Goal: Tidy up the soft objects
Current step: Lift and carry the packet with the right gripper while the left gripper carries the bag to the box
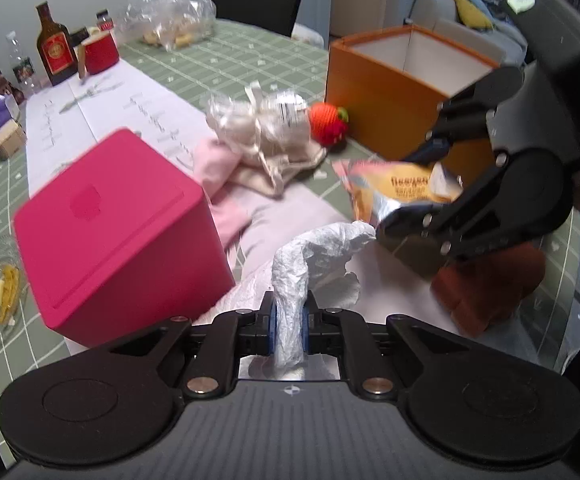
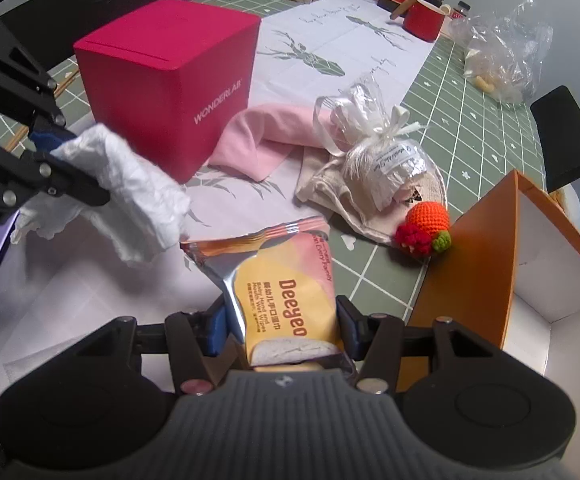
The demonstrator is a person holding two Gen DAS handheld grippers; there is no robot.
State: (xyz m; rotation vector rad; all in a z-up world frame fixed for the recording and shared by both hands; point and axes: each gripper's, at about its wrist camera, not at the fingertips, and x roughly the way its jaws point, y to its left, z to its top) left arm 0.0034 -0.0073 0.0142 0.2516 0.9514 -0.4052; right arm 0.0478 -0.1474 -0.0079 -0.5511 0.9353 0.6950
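Observation:
My left gripper (image 1: 289, 322) is shut on a crumpled white wipe (image 1: 318, 256), held above the table; it also shows in the right wrist view (image 2: 130, 188). My right gripper (image 2: 280, 326) is shut on an orange and pink Deeyeo wet-wipes pack (image 2: 286, 280), seen from the left wrist view too (image 1: 394, 196). On the table lie a pink cloth (image 2: 258, 140), a beige pouch (image 2: 342, 196) with a clear wrapped bundle (image 2: 378, 160) on it, and a crocheted orange toy (image 2: 426, 228).
An open orange box (image 2: 486, 256) stands at the right, next to the toy. A closed magenta cube box (image 2: 170, 76) stands at the left. A brown cloth (image 1: 490, 284) lies under the right gripper. Bottles, a red pot (image 2: 424, 20) and a plastic bag (image 2: 502, 56) are at the far side.

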